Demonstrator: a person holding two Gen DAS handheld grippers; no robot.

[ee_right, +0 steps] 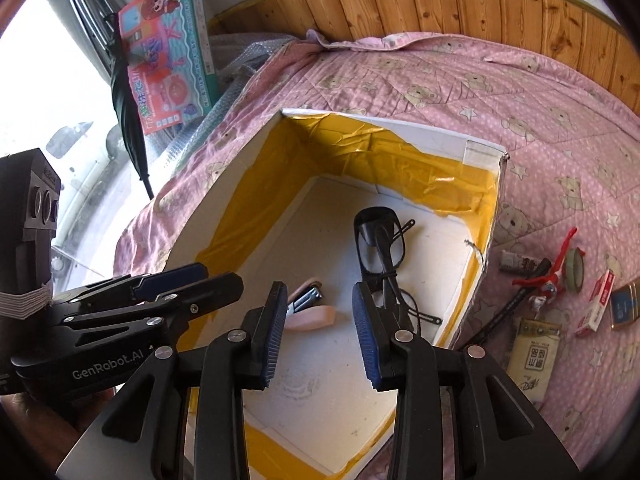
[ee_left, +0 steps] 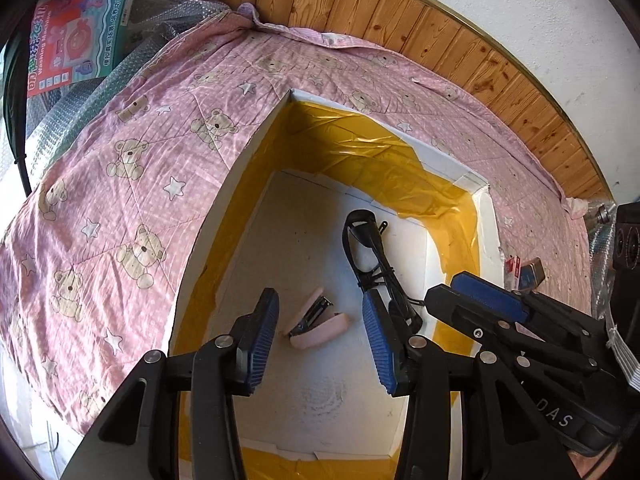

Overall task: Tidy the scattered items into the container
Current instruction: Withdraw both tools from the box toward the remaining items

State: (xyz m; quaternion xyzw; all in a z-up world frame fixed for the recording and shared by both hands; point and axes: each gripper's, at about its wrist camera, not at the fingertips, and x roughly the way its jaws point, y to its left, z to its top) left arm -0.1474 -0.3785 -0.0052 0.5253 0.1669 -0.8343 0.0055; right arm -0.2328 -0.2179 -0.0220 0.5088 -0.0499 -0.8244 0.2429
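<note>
Just ahead of the left gripper [ee_left: 320, 336] fingers, inside the box [ee_left: 208, 240], lies a pink stapler [ee_left: 316, 320]; black cable [ee_left: 372, 256] right of it. Both grippers empty, fingers apart, incl. right gripper [ee_right: 320, 332].

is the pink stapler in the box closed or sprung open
Open. The stapler lies on the floor of the box, its pink halves splayed apart and the dark metal magazine exposed between them.
</note>
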